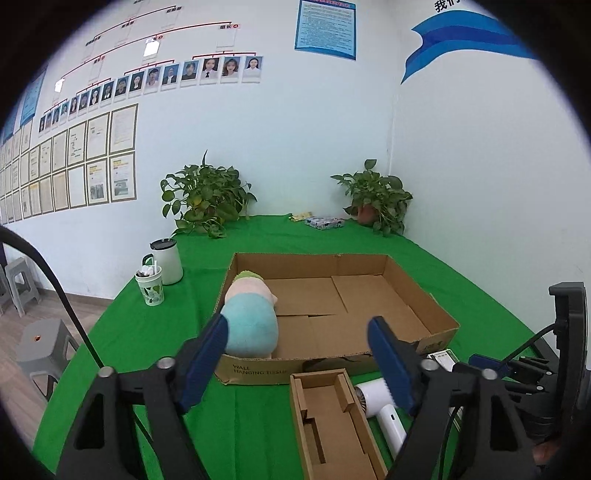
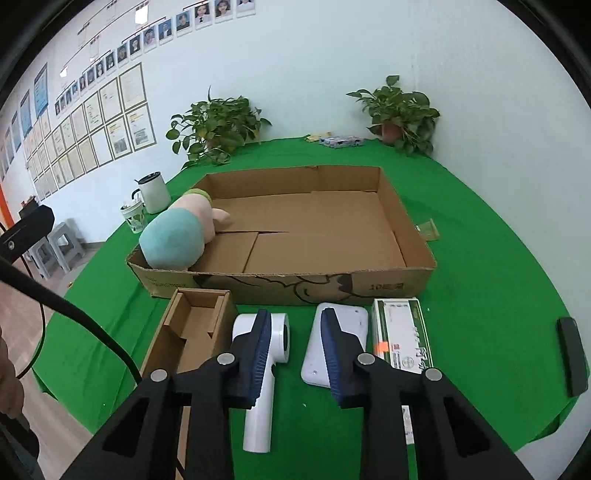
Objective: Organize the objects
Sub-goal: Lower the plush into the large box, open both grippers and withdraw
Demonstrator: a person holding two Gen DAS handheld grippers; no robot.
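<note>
Legible text, as seen from my left wrist camera: the near outer wall of the large cardboard box (image 1: 258, 369) carries black print, "WALL" above "HANGING TISSUE", the last letters partly cut off. From my right wrist camera, the same wall toward its right end shows a short mark beginning "10", rest unclear. The green-and-white carton (image 2: 400, 334) on the tabletop has printing too small to read. Wall posters (image 1: 325, 27) and framed sheets (image 1: 122, 129): characters present, not legible.
</note>
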